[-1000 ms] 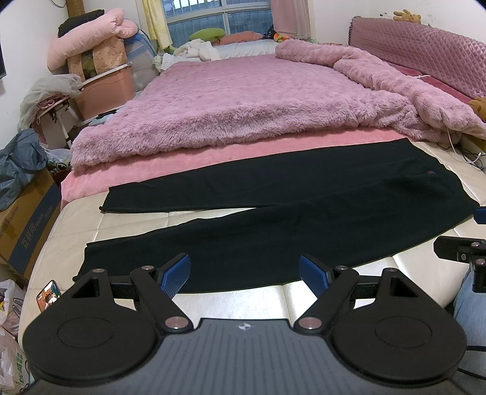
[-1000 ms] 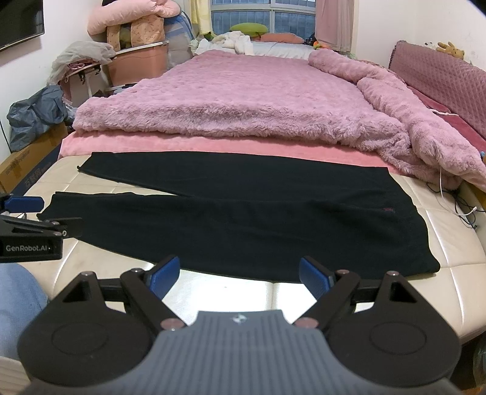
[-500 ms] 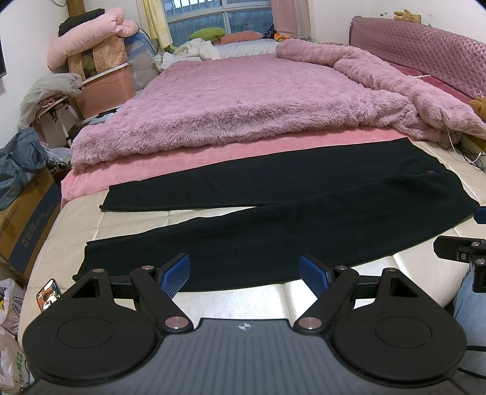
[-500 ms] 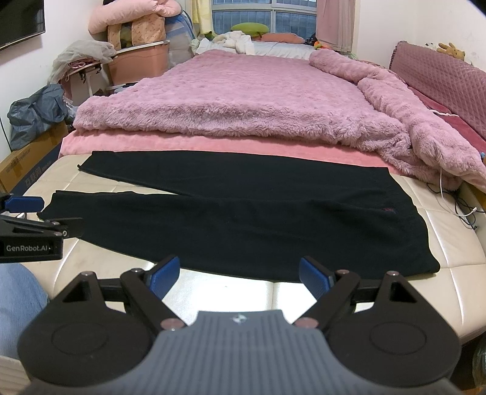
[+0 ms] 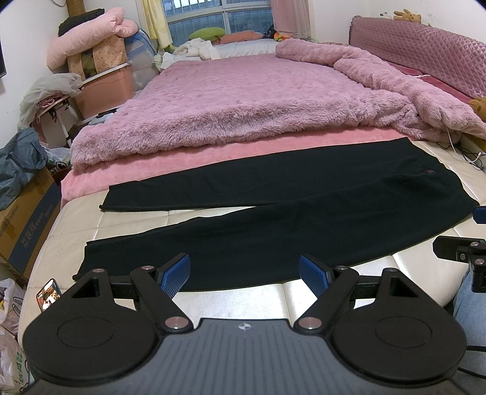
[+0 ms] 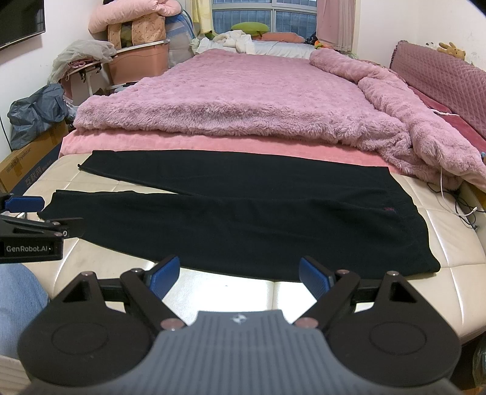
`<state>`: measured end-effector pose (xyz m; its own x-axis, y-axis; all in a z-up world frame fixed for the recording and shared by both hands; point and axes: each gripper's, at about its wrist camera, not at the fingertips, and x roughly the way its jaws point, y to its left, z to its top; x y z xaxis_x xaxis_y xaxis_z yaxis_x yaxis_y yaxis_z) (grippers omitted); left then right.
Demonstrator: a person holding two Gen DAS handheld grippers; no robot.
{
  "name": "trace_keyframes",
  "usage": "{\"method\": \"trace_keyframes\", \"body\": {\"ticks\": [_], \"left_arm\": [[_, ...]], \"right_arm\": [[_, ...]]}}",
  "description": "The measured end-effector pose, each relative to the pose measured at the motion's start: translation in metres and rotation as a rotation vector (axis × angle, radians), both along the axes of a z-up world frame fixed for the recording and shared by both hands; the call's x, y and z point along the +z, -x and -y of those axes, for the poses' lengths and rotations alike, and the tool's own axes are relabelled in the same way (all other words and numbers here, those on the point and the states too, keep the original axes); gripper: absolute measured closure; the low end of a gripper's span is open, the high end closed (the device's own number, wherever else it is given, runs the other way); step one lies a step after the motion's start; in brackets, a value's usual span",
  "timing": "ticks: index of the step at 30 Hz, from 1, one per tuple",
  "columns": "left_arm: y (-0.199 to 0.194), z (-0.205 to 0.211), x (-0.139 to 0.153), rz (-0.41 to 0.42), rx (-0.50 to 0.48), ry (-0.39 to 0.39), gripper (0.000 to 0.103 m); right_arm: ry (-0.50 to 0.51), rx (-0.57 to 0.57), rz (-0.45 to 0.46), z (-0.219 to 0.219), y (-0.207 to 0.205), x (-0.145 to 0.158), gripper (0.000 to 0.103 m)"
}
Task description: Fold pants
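Pants (image 6: 243, 212) flat on bed, left tongs (image 6: 27, 212) marked "GenRobot.AI"

Left gripper (image 5: 244, 275): matte black linkage arms, round disc housings, silver pivot screws, ribbed grey body with small emblem, blue ribbed fingers (image 5: 175, 275). Right gripper (image 6: 240, 275): identical build, blue fingers (image 6: 313, 277); white "GenRobot.AI" lettering on a black side panel. Blue denim trouser leg (image 6: 18, 299) at frame edge.

White-walled bedroom: bed (image 5: 158, 223) under fluffy pink blanket (image 5: 243, 103), window (image 5: 212, 15) behind.
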<state>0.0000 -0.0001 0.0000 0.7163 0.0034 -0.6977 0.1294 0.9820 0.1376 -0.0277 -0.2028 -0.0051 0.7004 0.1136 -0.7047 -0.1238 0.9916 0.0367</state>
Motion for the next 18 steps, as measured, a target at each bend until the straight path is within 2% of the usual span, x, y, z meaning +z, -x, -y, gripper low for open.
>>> {"method": "trace_keyframes", "body": {"ticks": [18], "left_arm": [[0.0,0.0,0.0,-0.001,-0.001,0.0,0.008]], "right_arm": [[0.002,0.003,-0.004,-0.0052,0.0032,-0.0007,0.021]]}}
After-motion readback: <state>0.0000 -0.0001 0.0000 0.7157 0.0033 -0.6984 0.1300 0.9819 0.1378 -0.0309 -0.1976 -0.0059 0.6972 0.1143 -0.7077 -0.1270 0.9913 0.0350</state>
